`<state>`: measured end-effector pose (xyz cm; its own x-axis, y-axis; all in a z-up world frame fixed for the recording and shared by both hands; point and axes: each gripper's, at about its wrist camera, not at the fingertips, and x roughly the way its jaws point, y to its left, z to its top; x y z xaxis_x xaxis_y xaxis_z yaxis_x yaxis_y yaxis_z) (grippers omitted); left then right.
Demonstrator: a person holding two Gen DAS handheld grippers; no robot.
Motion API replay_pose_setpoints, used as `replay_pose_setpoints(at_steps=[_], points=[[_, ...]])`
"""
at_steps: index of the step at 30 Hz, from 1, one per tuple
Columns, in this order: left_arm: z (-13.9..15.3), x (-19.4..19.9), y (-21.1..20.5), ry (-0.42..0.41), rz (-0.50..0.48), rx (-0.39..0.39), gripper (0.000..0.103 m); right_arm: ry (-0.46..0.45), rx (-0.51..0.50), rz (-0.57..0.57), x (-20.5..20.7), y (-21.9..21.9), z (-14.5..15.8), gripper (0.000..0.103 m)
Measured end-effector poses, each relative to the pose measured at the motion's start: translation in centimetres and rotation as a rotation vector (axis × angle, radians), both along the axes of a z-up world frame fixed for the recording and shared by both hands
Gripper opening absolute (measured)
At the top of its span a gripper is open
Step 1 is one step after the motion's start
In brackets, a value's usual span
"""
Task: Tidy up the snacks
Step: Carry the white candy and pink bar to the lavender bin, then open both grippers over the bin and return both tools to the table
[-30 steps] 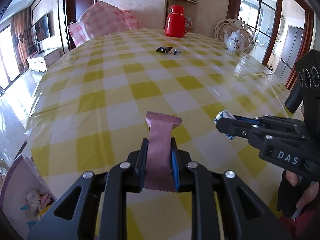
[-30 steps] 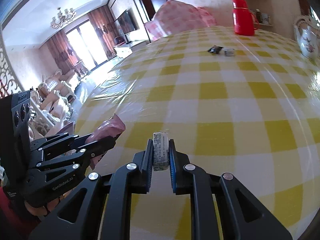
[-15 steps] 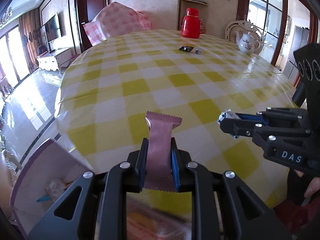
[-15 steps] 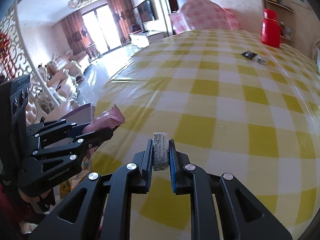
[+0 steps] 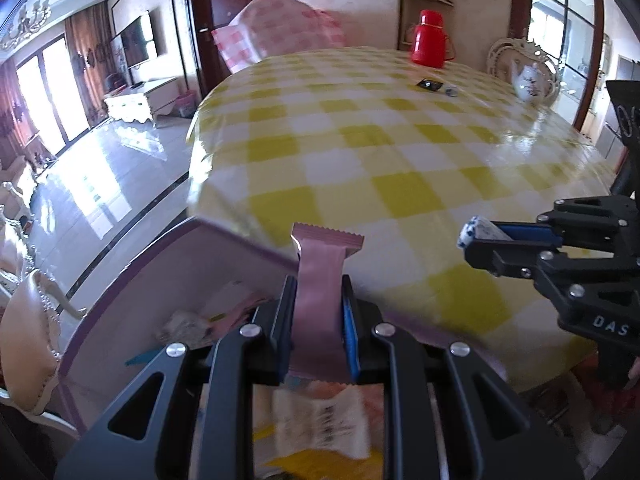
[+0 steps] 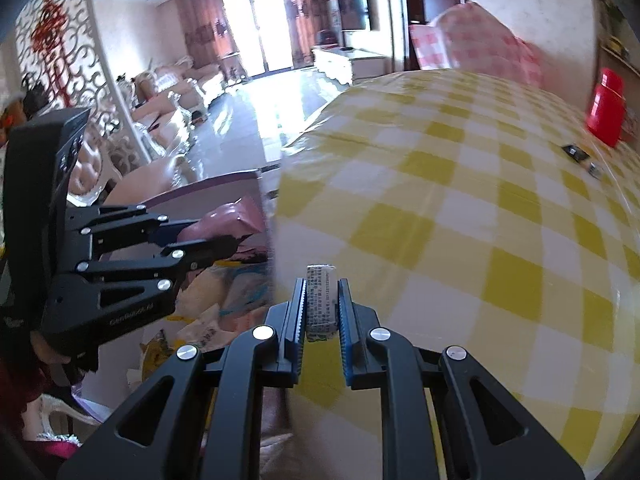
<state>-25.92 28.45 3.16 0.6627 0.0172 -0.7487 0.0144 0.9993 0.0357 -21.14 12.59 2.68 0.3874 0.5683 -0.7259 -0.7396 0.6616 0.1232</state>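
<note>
My left gripper [image 5: 316, 292] is shut on a pink snack packet [image 5: 322, 280] that stands upright between its pads, over the open purple-rimmed box [image 5: 132, 292] beside the table. Several wrapped snacks [image 5: 320, 424] lie in that box. My right gripper [image 6: 320, 300] is shut on a small white printed candy [image 6: 320, 304] and hangs at the table's edge. In the left wrist view the right gripper [image 5: 476, 240] sits at the right with the candy's end [image 5: 474, 230] poking out. The right wrist view shows the left gripper [image 6: 224, 236] with the pink packet [image 6: 228, 220] above the box [image 6: 224, 178].
The round table [image 5: 400, 168] wears a yellow-and-white checked cloth. Far across it lie a black wrapper [image 5: 428, 85] and a small silver piece [image 5: 451, 91], with a red thermos [image 5: 430, 44] and a white teapot [image 5: 530, 82] behind. A cream chair [image 5: 28, 344] stands left of the box.
Both grippers have moved back and left off the tabletop toward its edge, still holding their snacks. The purple box, earlier at the lower left corner, now lies under the left gripper.
</note>
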Motion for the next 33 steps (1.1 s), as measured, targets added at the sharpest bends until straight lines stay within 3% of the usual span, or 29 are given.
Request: replay_pose_setpoints(at_steps=[11,18,20,21,22,23,25,29,33], points=[[-1.5,-1.7,4.5,0.075,0.061,0.047,0.021,-0.022,-0.067,0.202,-4.7,5.8,-1.0,0.015],[-2.7,-2.0,5.9,0.143,0.086,0.114,0.022,0.022,-0.06,0.36,-7.9,8.1,-1.9,0.015],[-2.7,-1.8,6.5,0.162,0.136,0.139,0.026,0.012,-0.044,0.438,-9.0,8.1,-1.6,0.018],[-2.5,-1.6,6.8,0.162,0.164,0.149,0.048,-0.013,-0.039,0.442,-9.2,7.8,-1.1,0.021],[-2.2,-1.4,6.9,0.152,0.191,0.156,0.08,-0.041,-0.027,0.428,-9.0,7.1,-0.5,0.036],[-1.5,-1.2,6.8,0.125,0.227,0.167,0.087,-0.062,-0.012,0.402,-8.6,6.2,0.1,0.056],[0.3,-0.2,6.0,0.072,0.266,0.166,0.09,-0.113,0.017,0.305,-6.5,3.5,1.5,0.064],[4.3,4.1,1.6,-0.057,0.187,0.036,0.101,-0.148,0.052,0.056,-0.2,-3.0,3.3,0.069],[4.8,11.6,-3.7,-0.061,0.118,-0.136,0.101,-0.145,0.039,-0.253,7.6,-11.2,3.1,0.081]])
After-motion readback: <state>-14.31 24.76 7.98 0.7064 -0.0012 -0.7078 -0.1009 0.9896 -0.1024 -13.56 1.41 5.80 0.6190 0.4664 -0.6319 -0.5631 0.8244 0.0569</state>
